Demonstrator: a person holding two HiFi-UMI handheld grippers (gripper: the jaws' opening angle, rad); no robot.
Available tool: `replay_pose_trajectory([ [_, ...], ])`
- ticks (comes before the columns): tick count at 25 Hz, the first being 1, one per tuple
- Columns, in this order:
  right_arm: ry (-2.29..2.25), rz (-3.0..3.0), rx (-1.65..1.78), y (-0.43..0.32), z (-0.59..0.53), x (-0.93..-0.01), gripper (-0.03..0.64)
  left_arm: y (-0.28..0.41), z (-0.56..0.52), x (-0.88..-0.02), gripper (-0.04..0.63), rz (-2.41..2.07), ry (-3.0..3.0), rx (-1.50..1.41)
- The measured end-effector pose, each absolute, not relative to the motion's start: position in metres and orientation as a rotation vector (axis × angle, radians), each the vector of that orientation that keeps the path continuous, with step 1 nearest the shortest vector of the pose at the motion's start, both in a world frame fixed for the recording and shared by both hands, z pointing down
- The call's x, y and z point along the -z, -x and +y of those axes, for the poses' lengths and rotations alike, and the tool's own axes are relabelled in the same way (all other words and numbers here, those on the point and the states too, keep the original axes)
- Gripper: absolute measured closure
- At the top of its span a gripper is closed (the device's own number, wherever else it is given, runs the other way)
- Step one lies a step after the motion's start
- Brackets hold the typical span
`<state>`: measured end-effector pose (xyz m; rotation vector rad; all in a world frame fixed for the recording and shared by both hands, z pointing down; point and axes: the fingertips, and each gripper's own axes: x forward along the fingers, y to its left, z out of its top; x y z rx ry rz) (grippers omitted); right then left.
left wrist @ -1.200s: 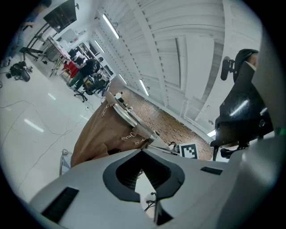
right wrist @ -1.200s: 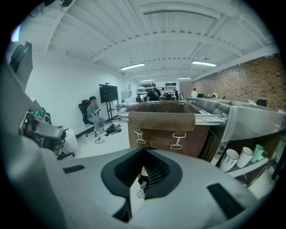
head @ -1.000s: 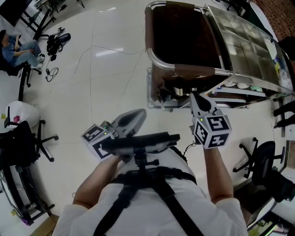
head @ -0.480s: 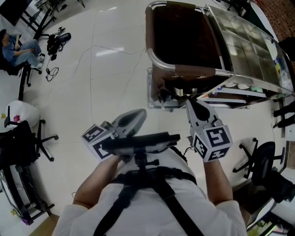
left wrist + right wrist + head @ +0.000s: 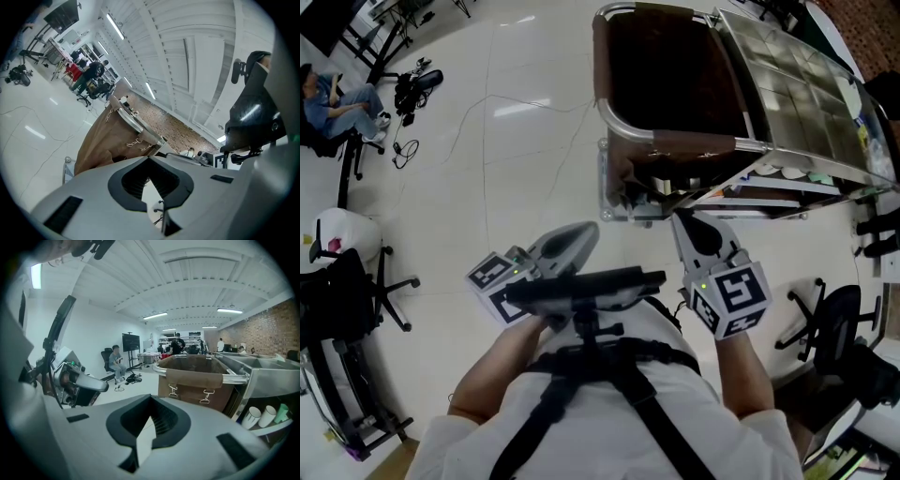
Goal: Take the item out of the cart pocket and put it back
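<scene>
Head view: my right tool (image 5: 682,222), shut and empty, points at the cart (image 5: 619,122) and is nearer than my left tool (image 5: 584,232); left gripper view: shut, empty; right gripper view: pocket (image 5: 193,378) ahead, slightly right; item unseen.

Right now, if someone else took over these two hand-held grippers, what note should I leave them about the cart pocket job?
Left hand-held gripper: shut, empty, held in front of the person's body, away from the cart.
Right hand-held gripper: shut, empty, pointing toward the cart's near end, not touching it.
Things: the brown fabric pocket hangs from the cart's end rail. The item itself is not in sight.
Done: cannot tell whether the item has already been out and back.
Left: if not, open the right one, reach into the pocket, lift the item out, return it.
</scene>
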<state>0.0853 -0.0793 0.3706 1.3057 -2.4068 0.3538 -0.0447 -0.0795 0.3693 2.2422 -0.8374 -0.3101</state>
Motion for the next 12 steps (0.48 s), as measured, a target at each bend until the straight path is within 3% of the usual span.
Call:
replay_pose_trajectory([
  [12, -1.300, -2.397, -0.380, -0.091, -0.071, -0.384, 0.620, 0.035, -0.074, -0.373, 0.601, -0.823, -2.254, 0.293],
])
